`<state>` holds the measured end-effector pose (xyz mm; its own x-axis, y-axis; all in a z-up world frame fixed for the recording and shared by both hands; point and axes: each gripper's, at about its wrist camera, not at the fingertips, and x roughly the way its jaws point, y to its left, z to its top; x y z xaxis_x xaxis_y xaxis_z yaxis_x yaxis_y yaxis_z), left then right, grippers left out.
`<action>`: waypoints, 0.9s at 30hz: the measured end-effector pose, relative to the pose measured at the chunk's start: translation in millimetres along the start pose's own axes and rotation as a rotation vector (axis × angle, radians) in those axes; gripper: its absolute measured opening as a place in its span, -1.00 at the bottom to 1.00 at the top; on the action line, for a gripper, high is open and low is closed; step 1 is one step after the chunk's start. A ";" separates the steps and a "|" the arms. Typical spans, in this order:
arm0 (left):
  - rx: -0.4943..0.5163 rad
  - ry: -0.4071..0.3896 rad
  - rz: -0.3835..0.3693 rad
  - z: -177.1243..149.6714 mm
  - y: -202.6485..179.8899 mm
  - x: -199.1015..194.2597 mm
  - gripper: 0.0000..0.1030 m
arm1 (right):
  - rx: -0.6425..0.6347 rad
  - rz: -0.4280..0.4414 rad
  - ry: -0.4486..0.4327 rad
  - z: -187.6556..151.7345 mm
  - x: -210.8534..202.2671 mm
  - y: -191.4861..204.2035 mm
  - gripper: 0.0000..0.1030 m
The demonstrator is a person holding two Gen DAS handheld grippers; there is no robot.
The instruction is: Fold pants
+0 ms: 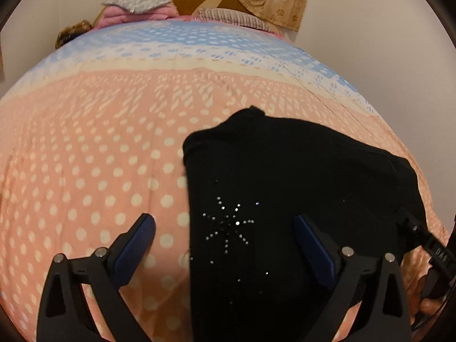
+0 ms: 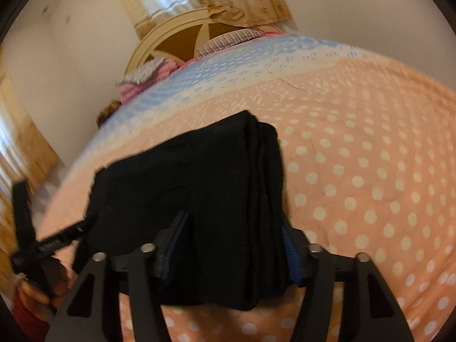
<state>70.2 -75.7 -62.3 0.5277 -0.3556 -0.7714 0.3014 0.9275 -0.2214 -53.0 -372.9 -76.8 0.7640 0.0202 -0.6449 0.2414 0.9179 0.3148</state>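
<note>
1. Blue-padded fingers of the left gripper [image 1: 225,228] are standing wide apart over the near edge of the black pants [image 1: 285,171], one pad over the spotted bedspread [image 1: 85,142], the other over the cloth; nothing is being pinched between them.

2. Folded into a compact bundle, the pants are lying on the peach, white-dotted part of the bedspread, towards the near side of the bed, with a rhinestone starburst [image 1: 228,225] showing on the top layer.

3. From the right wrist view, the right gripper [image 2: 232,236] is straddling the thick stacked fold of the pants [image 2: 199,171], a pad on each side and close against the cloth. Whether the pads are pressing or only flanking the bundle cannot be told, since the cloth is hiding part of the right pad.

4. At the left edge of that view, a hand [image 2: 40,287] is gripping the handle of the other tool.

5. Judging by the soft, rounded edges and the sagging layers, the fabric is looking light, limp and stretchy, likely to slump or unfold if lifted by one layer alone.

6. Taking hold across the whole stack at the folded edge, where the layers are lying together, is looking the surest grip; the stones are a spot best avoided, as they could snag or slip under a pad.
</note>
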 end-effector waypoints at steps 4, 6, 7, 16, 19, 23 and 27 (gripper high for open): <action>-0.009 0.022 -0.005 -0.1 -4.3 -0.6 0.90 | -0.015 0.002 0.004 0.2 5.6 2.0 -0.10; -0.003 0.040 -0.040 0.1 -7.2 -4.0 0.74 | -0.006 0.008 0.001 0.2 5.9 0.0 -0.16; 0.004 0.043 -0.053 0.4 -9.3 -6.1 0.57 | -0.007 0.008 -0.001 -0.1 6.3 1.5 -0.17; 0.108 0.000 -0.040 -3.9 -30.4 -13.0 -0.43 | -0.034 -0.011 -0.014 -0.9 6.3 5.8 -0.19; 0.119 -0.017 -0.035 -5.1 -33.0 -11.5 -0.48 | -0.052 -0.028 -0.023 -2.1 6.1 10.5 -0.23; 0.084 -0.030 -0.069 -2.5 -26.2 -16.5 -0.52 | -0.118 -0.075 -0.040 -4.2 4.1 21.7 -0.31; 0.105 -0.050 -0.077 0.5 -25.2 -25.8 -0.52 | -0.103 -0.102 -0.047 -1.3 -6.0 30.1 -0.37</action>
<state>49.5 -90.0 -36.5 0.5380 -0.4332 -0.7231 0.4228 0.8808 -0.2131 -51.0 -344.9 -64.4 0.7666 -0.0914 -0.6355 0.2580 0.9503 0.1745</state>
